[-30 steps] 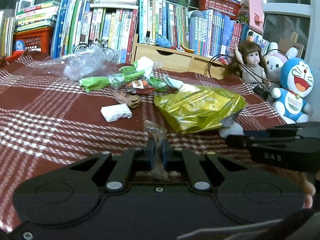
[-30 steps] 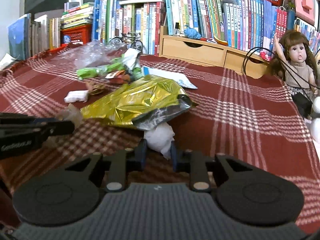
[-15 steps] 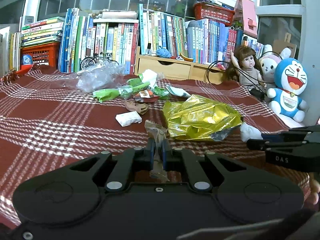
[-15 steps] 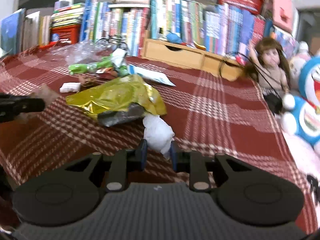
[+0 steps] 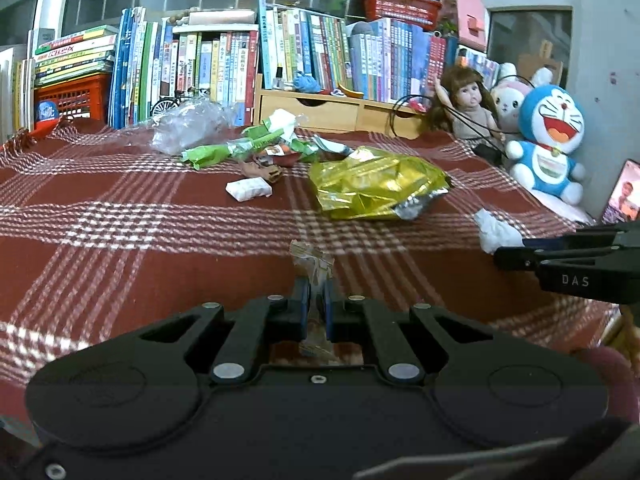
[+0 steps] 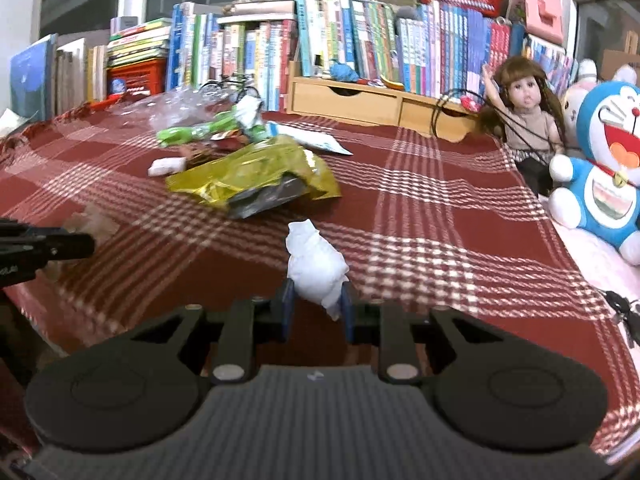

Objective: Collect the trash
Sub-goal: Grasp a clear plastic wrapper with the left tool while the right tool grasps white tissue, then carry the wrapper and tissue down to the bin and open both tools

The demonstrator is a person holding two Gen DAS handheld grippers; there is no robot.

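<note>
1. Our left gripper (image 5: 316, 294) is pinched nearly flat on a small clear crinkled wrapper (image 5: 311, 261), which sticks up from between the pads above the red plaid cloth (image 5: 120, 248).
2. Our right gripper (image 6: 316, 304) is clamped on a crumpled white tissue wad (image 6: 314, 262), most of it bulging out beyond the fingertips.
3. We judge both pieces to be almost weightless and soft. The wrapper looks slick and could slide out of a loose pinch. The tissue squashes easily, so a hold across its middle seems safest.
4. More trash lies farther back on the cloth: a yellow foil snack bag (image 5: 376, 188), a small white packet (image 5: 248, 190), a green wrapper (image 5: 224, 150) and a clear plastic bag (image 5: 188, 124).
5. The foil bag looks light, springy and slippery, so we would take it by a crumpled edge or its torn dark end, not the smooth face.
6. The clear bag is limp, so any bunched fold should serve.
</note>
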